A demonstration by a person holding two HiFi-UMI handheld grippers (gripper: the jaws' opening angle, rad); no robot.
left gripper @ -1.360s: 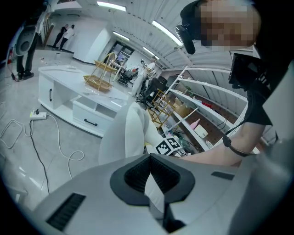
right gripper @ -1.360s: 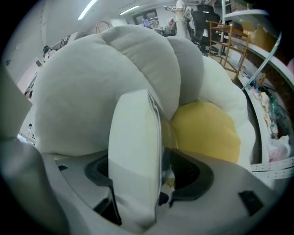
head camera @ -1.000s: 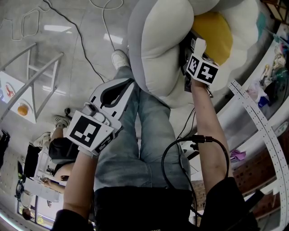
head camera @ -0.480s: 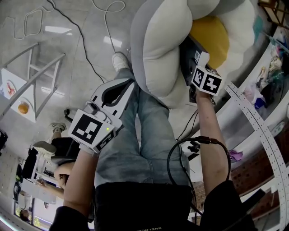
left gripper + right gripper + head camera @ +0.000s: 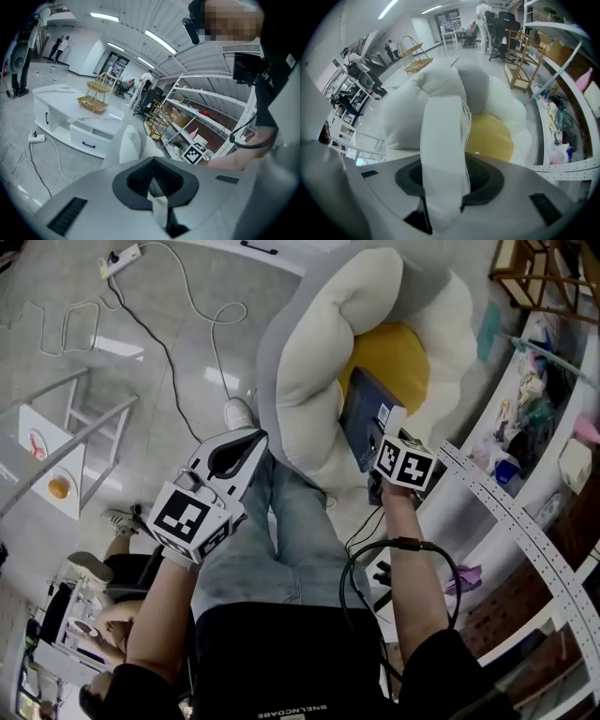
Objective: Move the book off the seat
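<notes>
One gripper [image 5: 443, 182] part-open, seemingly around book [image 5: 443, 133].

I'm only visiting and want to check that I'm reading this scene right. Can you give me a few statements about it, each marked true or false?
1. The right gripper grips a book. True.
2. The seat has a red centre. False: its centre is yellow.
3. The left gripper also holds the book. False: it is shut on nothing, over the person's leg.
4. A cable lies on the floor. True.
</notes>
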